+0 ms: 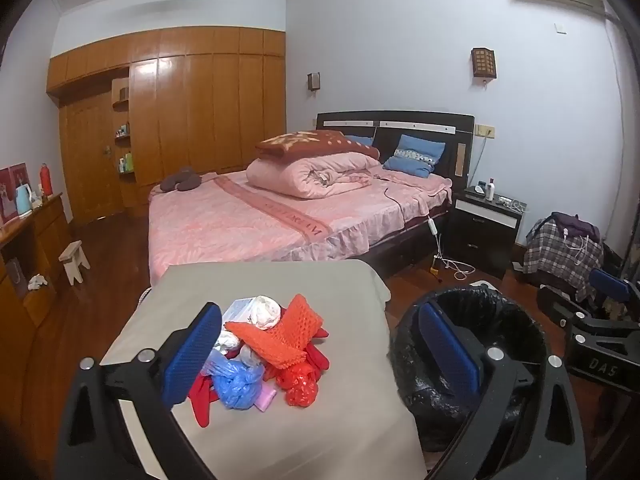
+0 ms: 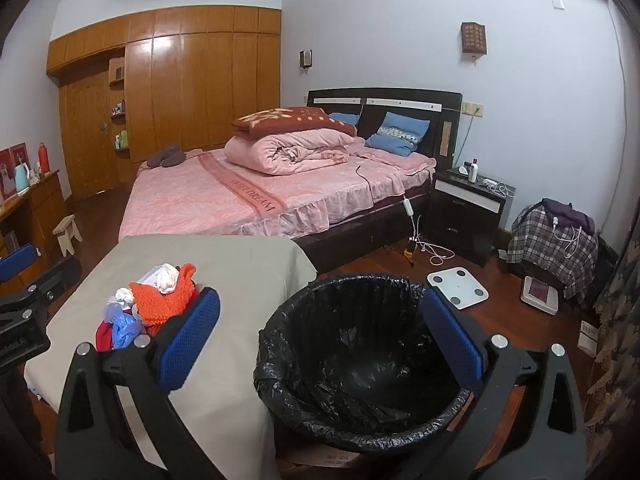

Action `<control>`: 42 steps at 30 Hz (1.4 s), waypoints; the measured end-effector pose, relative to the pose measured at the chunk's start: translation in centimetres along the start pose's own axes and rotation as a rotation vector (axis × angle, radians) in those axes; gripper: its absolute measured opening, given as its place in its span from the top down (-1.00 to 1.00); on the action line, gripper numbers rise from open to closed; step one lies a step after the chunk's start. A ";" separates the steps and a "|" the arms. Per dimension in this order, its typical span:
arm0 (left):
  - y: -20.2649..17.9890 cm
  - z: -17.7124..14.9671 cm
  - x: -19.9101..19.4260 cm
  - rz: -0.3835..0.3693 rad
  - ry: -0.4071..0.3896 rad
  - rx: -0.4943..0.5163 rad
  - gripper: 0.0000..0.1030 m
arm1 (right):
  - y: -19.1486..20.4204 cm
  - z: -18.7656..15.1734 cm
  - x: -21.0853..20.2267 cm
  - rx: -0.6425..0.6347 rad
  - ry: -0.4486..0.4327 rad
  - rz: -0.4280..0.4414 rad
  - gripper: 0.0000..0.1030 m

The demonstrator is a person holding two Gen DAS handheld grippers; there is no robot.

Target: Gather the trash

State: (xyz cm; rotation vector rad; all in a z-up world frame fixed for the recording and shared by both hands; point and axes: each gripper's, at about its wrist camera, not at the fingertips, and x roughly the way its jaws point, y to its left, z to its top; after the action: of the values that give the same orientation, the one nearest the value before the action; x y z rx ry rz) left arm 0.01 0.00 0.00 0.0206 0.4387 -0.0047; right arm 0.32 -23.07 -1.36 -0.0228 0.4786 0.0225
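Indoors, both the left gripper (image 1: 320, 344) and right gripper (image 2: 320, 332) hung spread and empty, near a trash pile (image 1: 268, 344) on a grey-covered surface (image 1: 320, 420) beside a black-lined bin (image 2: 360, 360).

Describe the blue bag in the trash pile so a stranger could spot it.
Start at the grey-covered table beside the black-lined bin. On it sits a trash pile; the blue bag lies at its near edge. It is the only blue, knotted plastic lump, left of the red bag.
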 end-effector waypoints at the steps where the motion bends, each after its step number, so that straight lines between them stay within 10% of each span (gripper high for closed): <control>1: 0.0 0.0 0.0 0.001 0.000 -0.001 -0.88 | 0.0 0.0 0.0 0.002 -0.001 0.003 -0.91; 42: 0.1 -0.3 -0.2 0.004 0.006 -0.009 -0.88 | 0.2 -0.1 0.3 0.002 0.009 0.003 -0.91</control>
State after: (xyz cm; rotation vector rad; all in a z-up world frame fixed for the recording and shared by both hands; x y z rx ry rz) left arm -0.26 0.09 -0.22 0.0132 0.4448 0.0013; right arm 0.57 -22.89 -1.61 -0.0197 0.4872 0.0252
